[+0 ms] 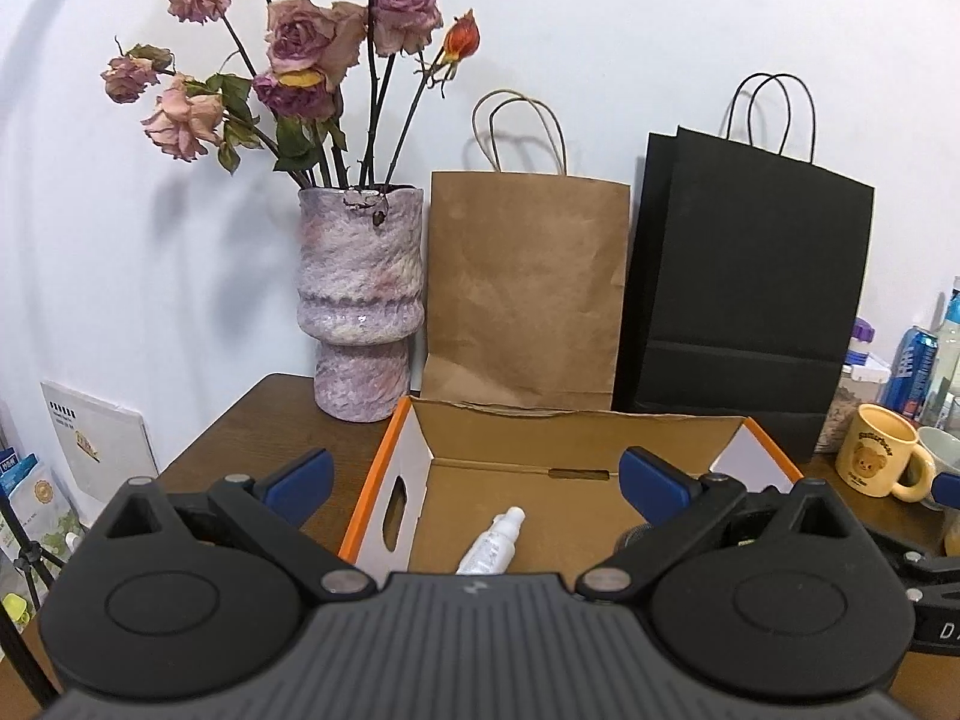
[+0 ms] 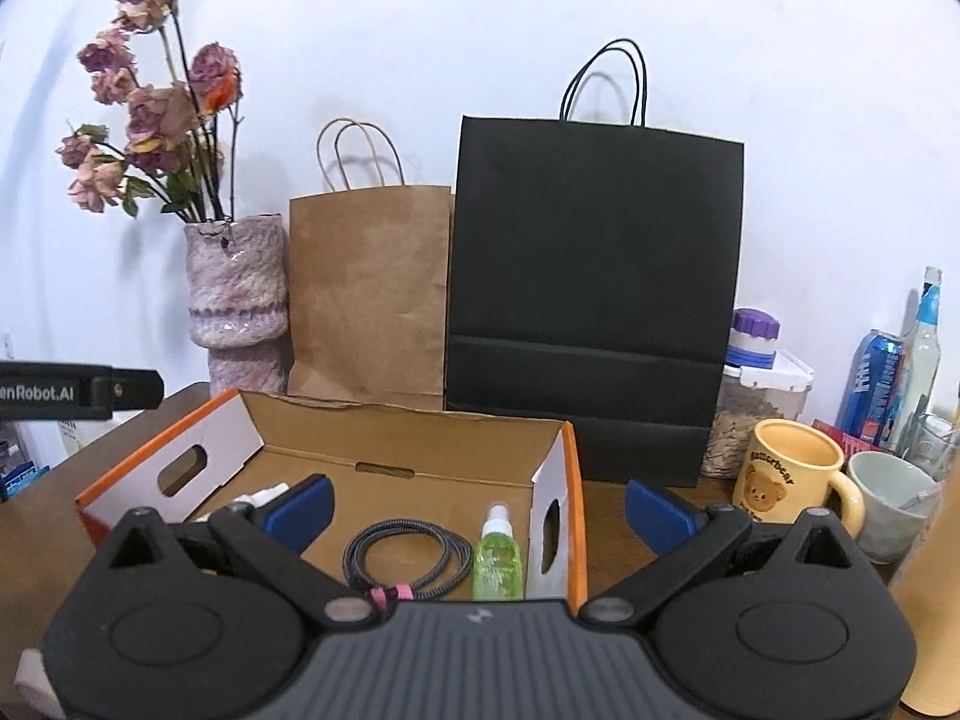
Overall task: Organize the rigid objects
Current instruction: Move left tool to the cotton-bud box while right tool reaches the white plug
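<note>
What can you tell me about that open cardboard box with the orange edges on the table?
The cardboard box is open-topped, plain brown inside, with white end walls and orange outer edges. Each end wall has an oval handle cutout. It sits flat on the dark wooden table, in front of the brown paper bag and black paper bag. On its floor lie a white spray bottle, a coiled cable and a green spray bottle beside the right end wall. Neither gripper touches it.
</note>
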The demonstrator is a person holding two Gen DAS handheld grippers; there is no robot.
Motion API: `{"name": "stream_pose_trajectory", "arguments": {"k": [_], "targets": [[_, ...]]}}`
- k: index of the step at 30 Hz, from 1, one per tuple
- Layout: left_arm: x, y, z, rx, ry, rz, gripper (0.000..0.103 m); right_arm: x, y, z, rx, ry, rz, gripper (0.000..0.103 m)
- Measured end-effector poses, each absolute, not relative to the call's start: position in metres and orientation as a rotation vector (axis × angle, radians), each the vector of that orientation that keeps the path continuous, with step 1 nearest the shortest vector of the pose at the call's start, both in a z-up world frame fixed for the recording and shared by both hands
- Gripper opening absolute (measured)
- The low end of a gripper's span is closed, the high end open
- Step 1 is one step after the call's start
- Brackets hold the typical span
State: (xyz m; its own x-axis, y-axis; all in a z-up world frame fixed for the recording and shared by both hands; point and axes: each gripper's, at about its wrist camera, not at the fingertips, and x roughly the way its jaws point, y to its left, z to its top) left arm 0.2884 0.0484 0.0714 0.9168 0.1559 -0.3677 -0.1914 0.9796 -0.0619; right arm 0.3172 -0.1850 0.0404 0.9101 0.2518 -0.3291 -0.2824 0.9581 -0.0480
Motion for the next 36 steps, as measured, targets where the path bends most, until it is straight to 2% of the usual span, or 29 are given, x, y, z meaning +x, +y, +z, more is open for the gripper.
{"name": "stream_pose_trajectory", "arguments": {"k": [19,36], "targets": [[0.2,0.049,0.063,-0.099,0.369,0.14,0.103,0.231,-0.202,0.013,-0.124,0.323,0.301,0.103],[0.13,0.052,0.017,-0.082,0.421,0.124,0.103,0.165,-0.218,-0.022,-0.087,0.381,0.297,0.103]]}}
